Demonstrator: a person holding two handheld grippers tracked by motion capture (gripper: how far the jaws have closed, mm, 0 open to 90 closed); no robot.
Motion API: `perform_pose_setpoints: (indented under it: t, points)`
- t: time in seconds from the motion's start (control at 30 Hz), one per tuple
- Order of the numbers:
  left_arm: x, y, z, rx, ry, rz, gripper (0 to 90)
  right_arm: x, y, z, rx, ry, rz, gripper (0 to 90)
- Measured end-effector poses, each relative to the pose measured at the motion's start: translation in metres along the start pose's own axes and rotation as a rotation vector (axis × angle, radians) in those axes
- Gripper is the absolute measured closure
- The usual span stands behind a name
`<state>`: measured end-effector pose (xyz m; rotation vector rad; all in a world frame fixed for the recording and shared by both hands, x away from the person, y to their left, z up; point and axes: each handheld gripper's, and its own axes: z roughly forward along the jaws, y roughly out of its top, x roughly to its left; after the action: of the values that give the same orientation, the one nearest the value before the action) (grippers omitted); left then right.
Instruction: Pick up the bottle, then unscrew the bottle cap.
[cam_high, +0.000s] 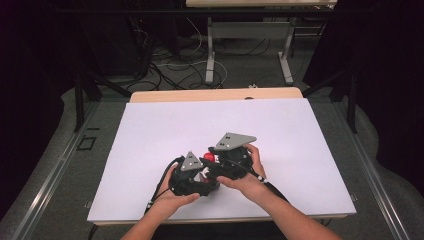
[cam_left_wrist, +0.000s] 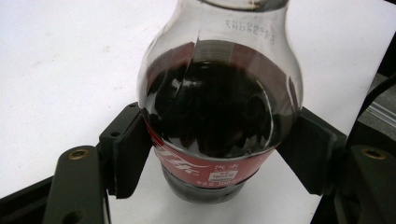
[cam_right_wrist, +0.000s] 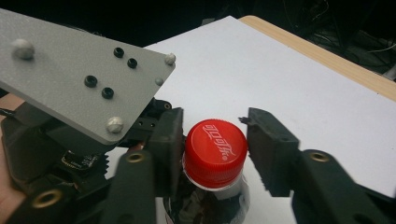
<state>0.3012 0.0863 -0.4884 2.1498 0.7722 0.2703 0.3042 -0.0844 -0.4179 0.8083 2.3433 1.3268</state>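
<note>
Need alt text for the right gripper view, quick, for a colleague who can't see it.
A red bottle cap sits between the right gripper's two black jaws, one touching, the other slightly clear. The left gripper's grey plate fills the upper left, over a white table.

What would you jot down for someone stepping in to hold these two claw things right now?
Left gripper: clamped around the body of the cola bottle, holding it upright on the white table.
Right gripper: jaws straddle the red cap; one pad touches it, the other stands a little off, so it is not yet gripped.
Done: bottle steadied. The cap is still on.
Left, probably: close on the cap and twist it off.
</note>
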Motion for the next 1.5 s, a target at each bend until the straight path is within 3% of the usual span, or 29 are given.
perform_pose_setpoints:
  t: [0.2,0.23,0.27,0.3,0.37,0.4,0.43,0.6,0.63,0.7,0.73,0.77,0.83,0.9,1.0,1.03,1.17,1.23,1.33,1.37,1.4,1.5]
  points:
    - [0.000,0.000,0.000,0.010,-0.011,0.006,30.6,-0.006,-0.001,0.000,-0.010,0.053,-0.012,60.8]
    - [0.000,0.000,0.000,0.016,-0.016,0.015,30.6,-0.012,0.001,-0.001,0.012,0.091,-0.025,61.1]
    - [0.000,0.000,0.000,0.012,-0.019,0.011,30.6,-0.012,0.001,-0.001,0.012,0.091,-0.025,61.1]
    - [0.000,0.000,0.000,0.008,-0.024,0.008,30.6,-0.016,0.002,-0.001,0.024,0.132,-0.049,61.1]
    - [-0.001,0.000,0.001,0.006,-0.030,0.012,30.6,-0.019,0.004,-0.001,0.041,0.158,-0.060,61.1]
    - [0.000,0.001,0.000,0.029,-0.042,0.019,30.6,-0.022,0.005,0.000,0.040,0.178,-0.077,61.2]
    - [0.000,0.001,0.002,0.006,-0.037,0.025,30.6,-0.024,0.006,0.000,0.056,0.204,-0.101,61.2]
    - [-0.001,0.006,0.001,0.019,-0.096,0.050,30.6,-0.041,0.012,-0.001,0.071,0.350,-0.200,61.2]
    - [-0.001,0.007,0.002,0.011,-0.103,0.052,30.6,-0.047,0.014,-0.003,0.086,0.409,-0.212,61.2]
    - [0.000,0.009,0.002,0.011,-0.122,0.074,30.6,-0.049,0.014,-0.003,0.084,0.417,-0.217,61.2]
    - [0.002,0.009,0.001,0.021,-0.139,0.065,30.6,-0.052,0.014,-0.003,0.088,0.440,-0.221,61.1]
    - [0.002,0.009,0.001,0.018,-0.140,0.062,30.5,-0.053,0.014,-0.003,0.088,0.441,-0.197,60.9]
    - [0.002,0.010,0.000,0.020,-0.125,0.059,30.5,-0.052,0.014,-0.003,0.074,0.410,-0.175,58.4]
    - [0.002,0.009,0.002,0.003,-0.095,0.056,30.5,-0.046,0.014,-0.006,0.060,0.346,-0.152,45.6]
    - [0.002,0.008,0.003,0.005,-0.082,0.032,30.5,-0.034,0.012,-0.014,0.027,0.266,-0.111,43.2]
    - [0.003,0.008,0.001,0.036,-0.089,0.038,30.5,-0.031,0.012,-0.015,0.010,0.226,-0.121,42.9]
    - [0.003,0.007,0.002,0.010,-0.064,-0.001,30.5,-0.017,0.008,-0.019,0.009,0.057,-0.070,42.4]
    - [0.004,0.007,0.001,0.014,-0.055,0.002,30.5,-0.012,0.006,-0.018,-0.016,0.014,-0.028,42.6]
    - [0.003,0.007,0.001,0.005,-0.046,-0.017,30.4,-0.008,0.003,-0.017,-0.042,-0.025,0.009,45.8]
    - [0.004,0.007,0.001,0.012,-0.045,0.002,30.4,-0.007,0.002,-0.016,-0.037,-0.022,0.020,47.9]
    - [0.003,0.007,0.001,0.004,-0.040,-0.014,30.4,-0.006,0.000,-0.013,-0.047,-0.041,0.026,50.8]
    - [0.003,0.007,0.001,0.001,-0.039,-0.018,30.4,-0.006,-0.002,-0.010,-0.039,-0.026,0.040,51.3]
